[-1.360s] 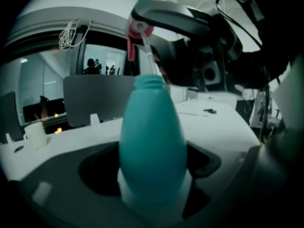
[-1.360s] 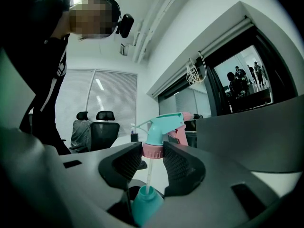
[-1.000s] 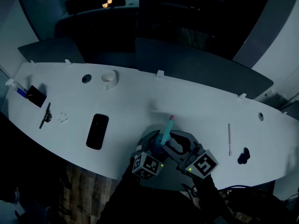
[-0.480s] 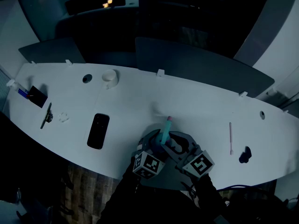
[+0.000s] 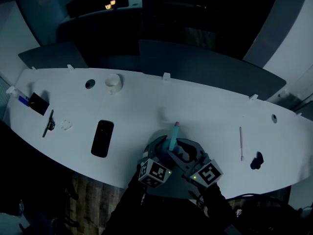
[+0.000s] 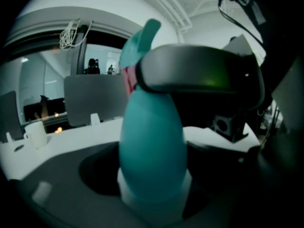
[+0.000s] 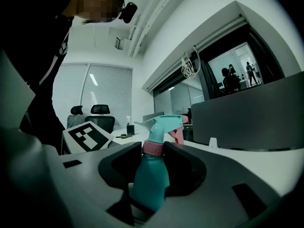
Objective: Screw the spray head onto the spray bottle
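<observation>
A long white table point(image 5: 210, 106) curves across the room, and a black phone point(image 5: 102, 138) lies flat near its front edge. Left of the phone lie a small white ring-shaped piece point(image 5: 66, 125), a slim dark tool point(image 5: 48, 123) and, further left, a black card point(image 5: 38, 103). A white cup point(image 5: 113, 82) stands behind the phone, and far to the phone's right lie a thin pink stick point(image 5: 241, 143) and a small black lump point(image 5: 256, 161).

The worktop point(image 5: 210, 106) lies bare beyond the spray bottle point(image 5: 172, 141), between the phone point(image 5: 102, 138) on the left and the pink stick point(image 5: 240, 143) on the right. A cup point(image 5: 113, 82) and grey partitions point(image 5: 205, 70) bound the far side. At the near edge the left tool point(image 5: 164, 151) and right tool point(image 5: 185, 150) hem the spray bottle in.
</observation>
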`<state>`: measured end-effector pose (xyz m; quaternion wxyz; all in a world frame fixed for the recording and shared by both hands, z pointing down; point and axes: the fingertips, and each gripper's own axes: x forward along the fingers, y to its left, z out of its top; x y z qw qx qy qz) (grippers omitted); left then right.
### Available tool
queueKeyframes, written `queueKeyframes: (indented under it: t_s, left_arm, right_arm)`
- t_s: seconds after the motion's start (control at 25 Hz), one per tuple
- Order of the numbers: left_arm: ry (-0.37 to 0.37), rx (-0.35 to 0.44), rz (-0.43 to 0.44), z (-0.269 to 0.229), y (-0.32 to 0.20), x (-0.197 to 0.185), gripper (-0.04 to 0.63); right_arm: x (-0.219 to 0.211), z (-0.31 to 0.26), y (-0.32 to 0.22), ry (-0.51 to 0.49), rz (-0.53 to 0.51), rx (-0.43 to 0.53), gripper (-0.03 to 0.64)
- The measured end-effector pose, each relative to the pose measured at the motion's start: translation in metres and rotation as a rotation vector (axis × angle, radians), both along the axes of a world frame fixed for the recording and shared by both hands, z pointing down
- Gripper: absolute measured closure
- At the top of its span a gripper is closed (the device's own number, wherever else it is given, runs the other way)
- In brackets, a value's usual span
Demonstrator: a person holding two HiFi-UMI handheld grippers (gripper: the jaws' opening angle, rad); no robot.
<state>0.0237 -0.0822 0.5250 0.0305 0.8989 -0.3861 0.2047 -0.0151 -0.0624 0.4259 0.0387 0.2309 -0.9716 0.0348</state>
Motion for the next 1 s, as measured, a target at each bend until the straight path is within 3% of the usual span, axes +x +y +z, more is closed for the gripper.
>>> queueKeyframes:
  t_s: [0.4, 0.72, 0.88, 1.0]
  left_arm:
    - [0.003, 0.002, 0.000, 0.000, -0.001, 0.000, 0.190]
    - [0.006, -0.003, 0.001, 0.000, -0.001, 0.000, 0.190]
    - [0.005, -0.003, -0.001, -0.003, -0.001, 0.000, 0.190]
    - [0.007, -0.004, 0.004, 0.001, -0.001, 0.000, 0.190]
  right_arm:
    - [0.003, 0.004, 0.004, 0.069, -0.010, 0.011, 0.469]
    - [0.010, 0.002, 0.007, 0.003, -0.048, -0.134, 0.463]
    - [0.017, -0.002, 0.004, -0.100, -0.076, -0.269, 0.438]
    - [0.018, 0.002, 0.000, -0.119, -0.105, -0.330, 0.407]
